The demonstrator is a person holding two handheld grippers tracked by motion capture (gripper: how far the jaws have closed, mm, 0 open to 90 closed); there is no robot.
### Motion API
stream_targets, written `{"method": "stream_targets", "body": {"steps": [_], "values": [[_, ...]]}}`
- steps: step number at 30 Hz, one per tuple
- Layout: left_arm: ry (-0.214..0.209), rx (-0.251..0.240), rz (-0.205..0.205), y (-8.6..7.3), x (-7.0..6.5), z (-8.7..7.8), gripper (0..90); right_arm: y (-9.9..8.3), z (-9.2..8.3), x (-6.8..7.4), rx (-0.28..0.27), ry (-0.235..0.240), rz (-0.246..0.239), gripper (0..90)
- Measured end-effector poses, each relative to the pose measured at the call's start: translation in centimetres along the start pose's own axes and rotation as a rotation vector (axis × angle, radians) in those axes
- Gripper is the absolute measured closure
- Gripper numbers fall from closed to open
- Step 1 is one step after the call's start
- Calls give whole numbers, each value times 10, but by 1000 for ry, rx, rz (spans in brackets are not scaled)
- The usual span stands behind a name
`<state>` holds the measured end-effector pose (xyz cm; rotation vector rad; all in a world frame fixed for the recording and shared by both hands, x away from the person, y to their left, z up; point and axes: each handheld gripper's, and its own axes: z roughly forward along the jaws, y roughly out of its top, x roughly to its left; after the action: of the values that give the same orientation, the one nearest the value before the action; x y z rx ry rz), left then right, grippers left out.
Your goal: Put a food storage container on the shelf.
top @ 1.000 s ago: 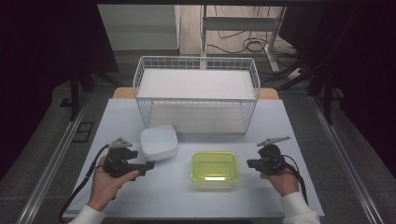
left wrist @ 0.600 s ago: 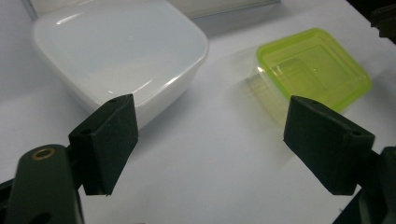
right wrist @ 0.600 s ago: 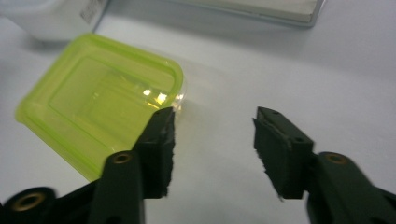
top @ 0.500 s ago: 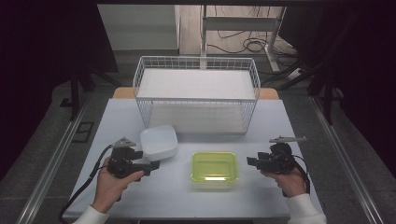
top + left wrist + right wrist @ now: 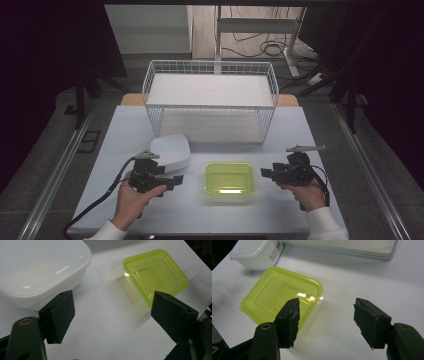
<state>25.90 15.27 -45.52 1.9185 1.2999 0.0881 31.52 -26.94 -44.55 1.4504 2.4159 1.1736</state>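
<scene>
Left tongs (image 5: 176,180) nearer green container (image 5: 229,179)

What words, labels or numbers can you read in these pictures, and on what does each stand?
No text reads clearly. The white container bears a small printed sticker on its side, too small and blurred to read. The green container shows no writing.
</scene>
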Motion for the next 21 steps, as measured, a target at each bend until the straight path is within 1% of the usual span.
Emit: {"method": "stream_targets", "body": {"steps": [3,5,6,10,12,13,14,16,17,19,21], "values": [[-15,18,-15,3,-6,10,194,-1,0,1,8,2,-13,377],[-27,31,-15,5,-12,17,199,-3,1,0,16,1,-16,383],[-34,32,-24,6,-13,19,201,-3,2,0,20,4,-14,388],[-25,39,-29,9,-17,29,214,-4,6,1,35,12,-23,398],[-34,43,-45,12,-18,35,224,-4,7,2,33,17,-26,404],[-54,43,-60,14,-18,38,232,-3,7,3,35,17,-27,407],[-64,45,-69,15,-18,41,240,-3,7,3,36,19,-31,409],[-48,44,-65,17,-20,47,254,-1,9,5,35,22,-34,414],[-51,39,-68,18,-21,49,268,-1,10,6,35,26,-33,417],[-57,34,-67,20,-23,52,288,0,13,7,40,31,-38,421],[-85,33,-90,21,-23,56,309,1,16,10,51,34,-41,422]]}}
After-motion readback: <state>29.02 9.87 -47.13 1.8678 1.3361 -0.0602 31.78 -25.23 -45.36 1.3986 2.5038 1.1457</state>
